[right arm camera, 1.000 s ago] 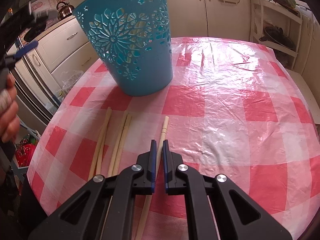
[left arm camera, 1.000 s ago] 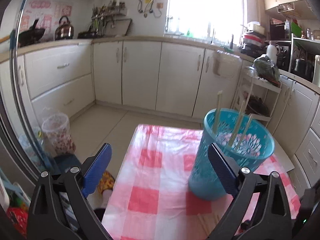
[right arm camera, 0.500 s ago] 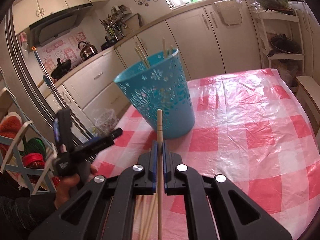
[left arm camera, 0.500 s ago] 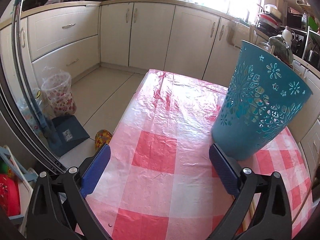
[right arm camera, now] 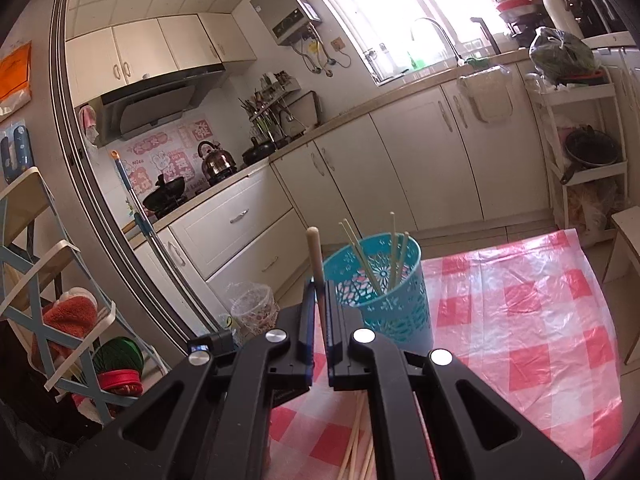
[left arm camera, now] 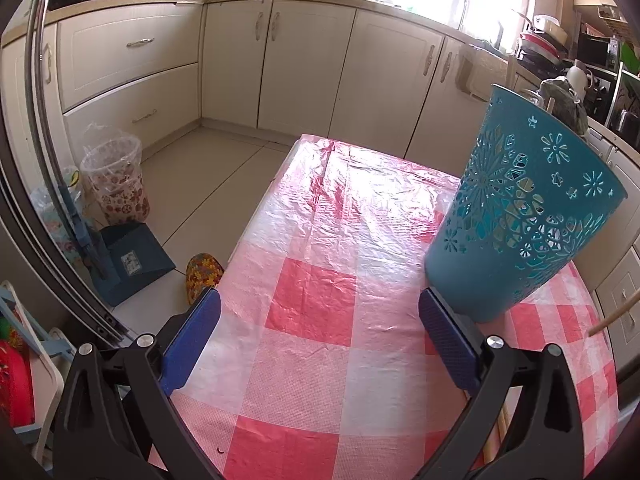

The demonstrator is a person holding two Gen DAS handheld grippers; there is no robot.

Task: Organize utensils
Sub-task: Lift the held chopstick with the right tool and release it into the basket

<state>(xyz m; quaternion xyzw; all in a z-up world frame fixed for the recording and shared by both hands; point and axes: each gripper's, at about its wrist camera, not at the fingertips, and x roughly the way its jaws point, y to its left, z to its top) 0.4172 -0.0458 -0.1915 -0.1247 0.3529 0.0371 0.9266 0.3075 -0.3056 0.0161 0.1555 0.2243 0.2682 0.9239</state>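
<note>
A teal cut-out basket [right arm camera: 384, 280] stands on the red-checked tablecloth [right arm camera: 520, 320] with several chopsticks leaning inside. My right gripper [right arm camera: 319, 292] is shut on a single wooden chopstick [right arm camera: 315, 252], held upright above the table, in front and left of the basket. Several loose chopsticks [right arm camera: 356, 444] lie on the cloth under it. My left gripper [left arm camera: 316, 324] is open and empty, low over the table; its right finger is just in front of the basket [left arm camera: 520, 216]. A chopstick tip [left arm camera: 612, 314] shows at the right edge.
Cream kitchen cabinets [left arm camera: 312, 64] run along the far walls. A lined bin [left arm camera: 116, 180], a dustpan [left arm camera: 128, 256] and a slipper [left arm camera: 202, 276] are on the floor left of the table. A white shelf rack [right arm camera: 580, 152] stands at the right.
My right gripper has lifted the chopstick off the table and tilted it upright. My left gripper has dropped low and moved closer to the basket.
</note>
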